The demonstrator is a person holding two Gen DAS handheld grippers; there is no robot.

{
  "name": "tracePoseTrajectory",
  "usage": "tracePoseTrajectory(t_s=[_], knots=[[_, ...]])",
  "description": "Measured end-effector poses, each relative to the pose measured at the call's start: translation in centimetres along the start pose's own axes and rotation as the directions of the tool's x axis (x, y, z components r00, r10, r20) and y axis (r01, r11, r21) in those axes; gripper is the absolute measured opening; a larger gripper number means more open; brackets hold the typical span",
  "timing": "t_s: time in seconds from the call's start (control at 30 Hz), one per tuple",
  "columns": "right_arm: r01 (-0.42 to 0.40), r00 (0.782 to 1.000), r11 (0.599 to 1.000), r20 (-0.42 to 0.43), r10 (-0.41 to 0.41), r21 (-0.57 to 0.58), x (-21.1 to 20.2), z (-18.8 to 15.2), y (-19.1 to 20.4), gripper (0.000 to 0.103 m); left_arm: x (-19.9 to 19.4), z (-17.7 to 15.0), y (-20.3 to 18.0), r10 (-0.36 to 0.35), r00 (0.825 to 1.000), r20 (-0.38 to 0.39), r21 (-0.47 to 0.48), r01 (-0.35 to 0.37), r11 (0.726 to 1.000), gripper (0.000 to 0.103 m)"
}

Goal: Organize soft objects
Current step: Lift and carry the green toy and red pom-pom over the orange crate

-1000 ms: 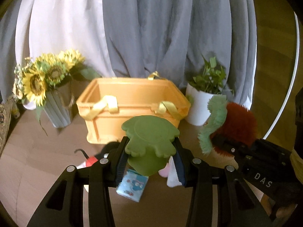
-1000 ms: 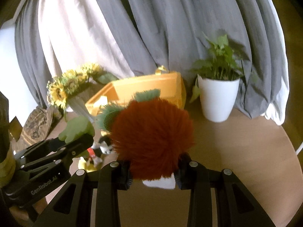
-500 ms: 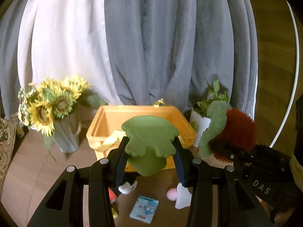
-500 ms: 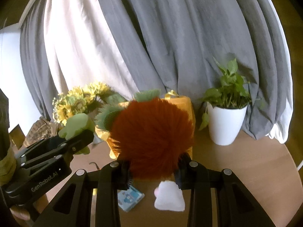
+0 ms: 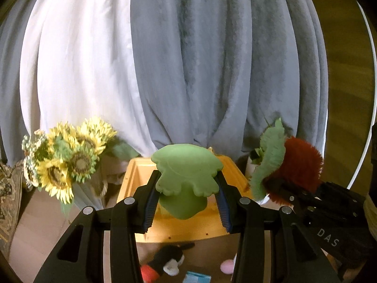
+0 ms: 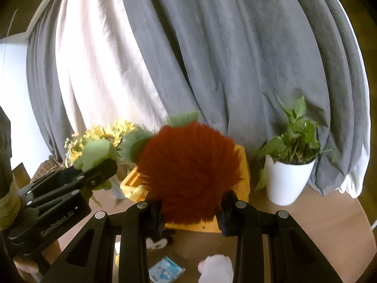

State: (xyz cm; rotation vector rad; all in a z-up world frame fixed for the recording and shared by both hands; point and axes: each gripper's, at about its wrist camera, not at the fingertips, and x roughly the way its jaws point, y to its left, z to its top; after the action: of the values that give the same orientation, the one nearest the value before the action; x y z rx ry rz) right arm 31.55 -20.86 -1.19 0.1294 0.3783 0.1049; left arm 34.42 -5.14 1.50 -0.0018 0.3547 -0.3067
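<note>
Squarely green toy (image 5: 186,179) between tool (image 5: 186,202) fingers

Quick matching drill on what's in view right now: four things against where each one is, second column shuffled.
1. green toy
2. red fluffy toy
3. white plant pot
4. sunflowers

A. right of the orange box
B. in the left gripper
C. left of the box
D. in the right gripper

Pairs: 1-B, 2-D, 3-A, 4-C
</note>
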Motion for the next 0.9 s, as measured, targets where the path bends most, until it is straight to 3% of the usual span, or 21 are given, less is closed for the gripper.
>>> tracePoseTrajectory(t_s=[0.37, 0.9], knots=[[0.010, 1.000, 1.000, 0.002, -0.010, -0.011, 3.7, 2.8, 0.7, 0.035, 3.8, 2.6, 1.8, 0.010, 1.000, 0.002, 0.010, -0.010, 1.000, 0.044], [0.033, 0.995, 0.999, -0.095, -0.035, -0.017, 11.1, 4.5, 0.1, 0.035, 10.8, 3.2, 4.2, 0.032, 0.996, -0.079, 0.017, -0.031, 0.999, 0.044]])
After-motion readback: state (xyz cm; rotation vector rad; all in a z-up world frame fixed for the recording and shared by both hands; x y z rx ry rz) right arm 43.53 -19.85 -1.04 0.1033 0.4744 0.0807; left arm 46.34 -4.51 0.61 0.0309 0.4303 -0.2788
